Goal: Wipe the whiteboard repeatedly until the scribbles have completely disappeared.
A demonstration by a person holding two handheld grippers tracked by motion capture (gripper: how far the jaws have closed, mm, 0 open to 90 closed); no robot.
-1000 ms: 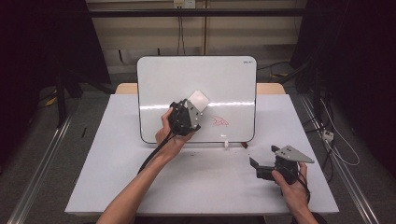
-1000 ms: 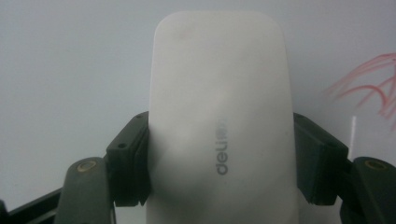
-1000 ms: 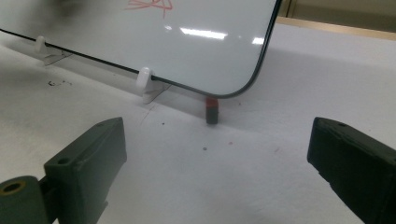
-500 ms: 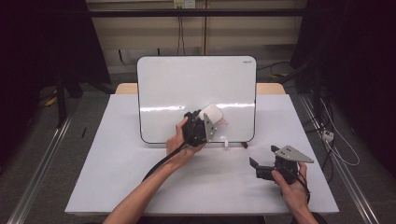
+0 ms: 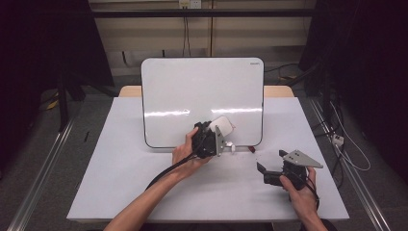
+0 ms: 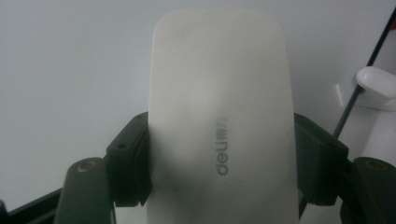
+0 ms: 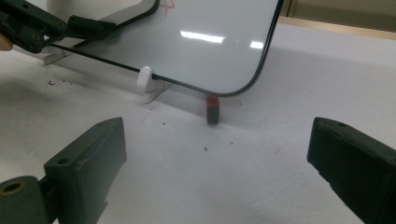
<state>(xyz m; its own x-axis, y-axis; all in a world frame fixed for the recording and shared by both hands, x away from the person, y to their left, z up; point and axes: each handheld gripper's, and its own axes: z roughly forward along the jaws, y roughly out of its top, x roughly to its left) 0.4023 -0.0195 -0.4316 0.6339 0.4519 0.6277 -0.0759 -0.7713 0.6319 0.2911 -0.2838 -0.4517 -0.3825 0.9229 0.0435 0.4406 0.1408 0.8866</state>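
While clamping the eraser (image 6: 223, 121), left gripper (image 5: 216, 136) meets whiteboard (image 5: 202, 86)

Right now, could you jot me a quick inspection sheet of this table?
Surface: white table, small dark specks.
Job's things: white plastic eraser against upright whiteboard; faint red mark on the board in the right gripper view.
Clutter: small red-and-black piece by board's corner.
Grippers: left gripper shut on eraser; right gripper open, resting.
Cables: black cable trails from left gripper.
Surroundings: dark curtains, floor wires.
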